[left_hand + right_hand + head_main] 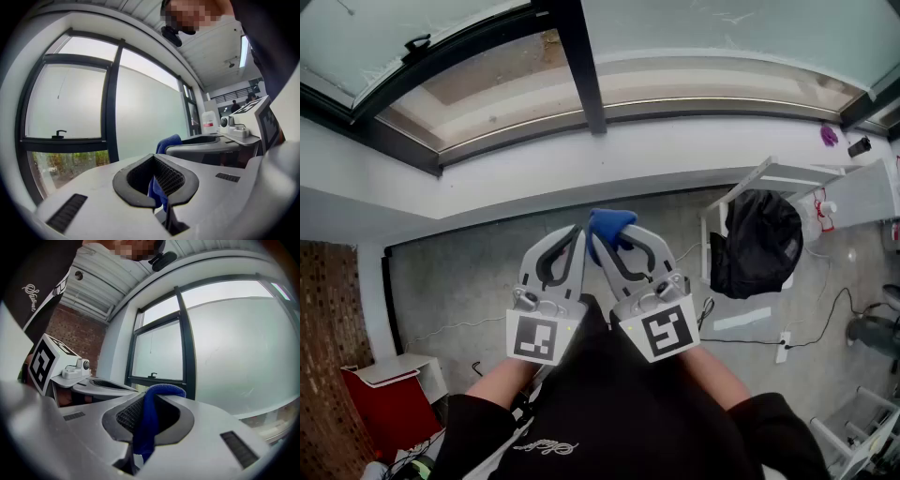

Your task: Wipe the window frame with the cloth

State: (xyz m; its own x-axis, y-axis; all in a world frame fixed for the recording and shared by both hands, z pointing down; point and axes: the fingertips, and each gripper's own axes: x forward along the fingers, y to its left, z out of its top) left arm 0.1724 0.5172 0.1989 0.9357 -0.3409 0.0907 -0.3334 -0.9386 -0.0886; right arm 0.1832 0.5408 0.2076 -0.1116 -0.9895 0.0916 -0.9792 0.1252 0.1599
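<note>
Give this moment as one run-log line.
left gripper: shut on cloth | right gripper: shut on cloth | window frame: cloth apart from it | wiping: not yet begun

We see the blue cloth (610,225) bunched, pinched in the right tongs (614,239) and the left tongs (578,234), with the dark window frame (579,66) at twelve o'clock, apart.

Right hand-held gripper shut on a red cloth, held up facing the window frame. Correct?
No. The cloth is blue, not red, as the right gripper view shows. The right hand-held gripper is shut on it, facing the window frame.
</note>
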